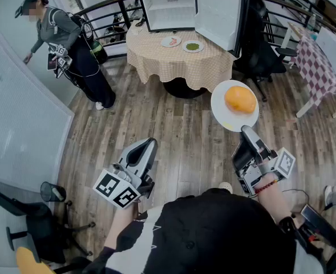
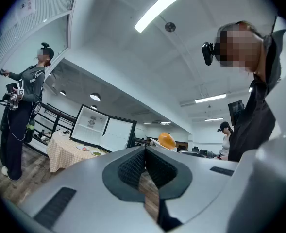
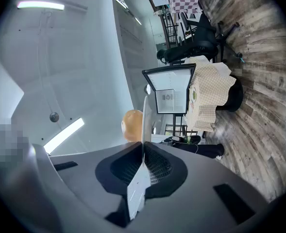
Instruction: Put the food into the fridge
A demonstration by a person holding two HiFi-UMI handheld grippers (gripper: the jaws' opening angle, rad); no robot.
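Left gripper (image 1: 147, 146), jaws pressed together, empty | right gripper (image 1: 247, 132) pinches rim of stiff white plate (image 1: 218, 104), round orange food (image 1: 240, 99) loose on top, well apart from open fridge (image 1: 168, 7) | likely rolls: rim grip, keep level.

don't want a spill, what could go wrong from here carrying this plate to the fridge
1. The right gripper clamps the white round plate only at its rim; it could tip or slip, and the left gripper, shut and empty, gives no support.
2. The round orange food sits loose on it and may roll off.
3. Two small plates on the checked-cloth table lie before the open white fridge; reaching in could knock them.
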